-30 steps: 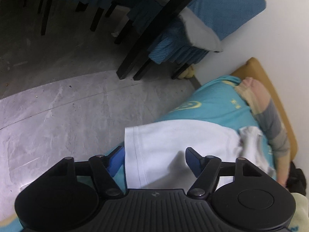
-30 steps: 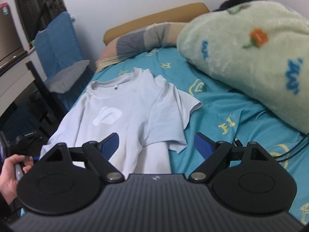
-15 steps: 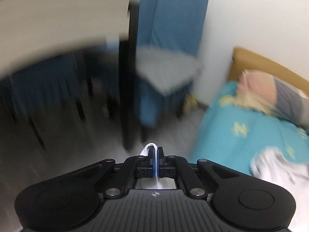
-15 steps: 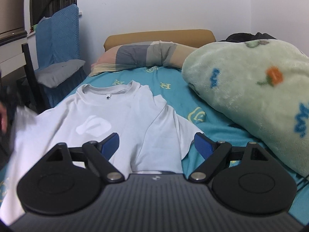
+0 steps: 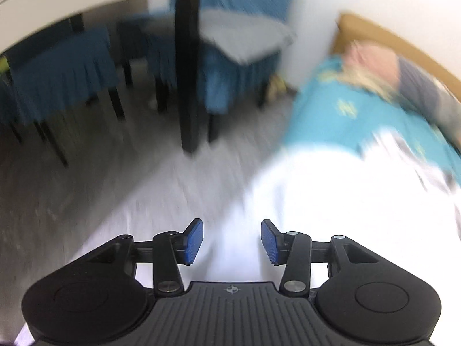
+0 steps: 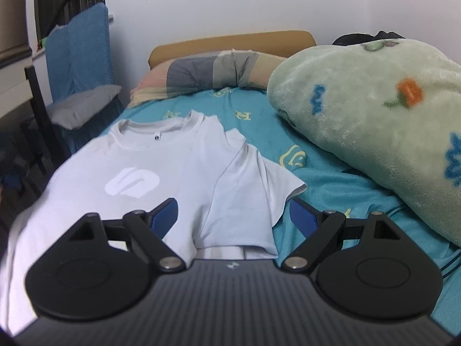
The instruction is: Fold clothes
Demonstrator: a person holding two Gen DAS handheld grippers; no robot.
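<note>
A white T-shirt [image 6: 161, 167] with a pale logo on the chest lies face up on the turquoise bedsheet [image 6: 325, 178], collar toward the pillow. Its right sleeve is folded in over the body. My right gripper [image 6: 233, 216] hovers open just above the shirt's lower right part, nothing between its blue pads. In the blurred left wrist view the same T-shirt [image 5: 345, 190] shows as a bright white patch at the bed's left edge. My left gripper [image 5: 232, 240] is open above that edge and holds nothing.
A green plush blanket [image 6: 383, 121] is heaped on the bed's right side. A striped pillow [image 6: 213, 72] lies against the tan headboard [image 6: 230, 43]. Left of the bed stand blue-covered chairs [image 5: 236, 57] with dark legs on a grey floor [image 5: 86, 178].
The left gripper, shut on a bit of white cloth half a second ago, has opened and let the shirt go. The shirt's left side now lies spread flat. The right gripper has sunk lower.
</note>
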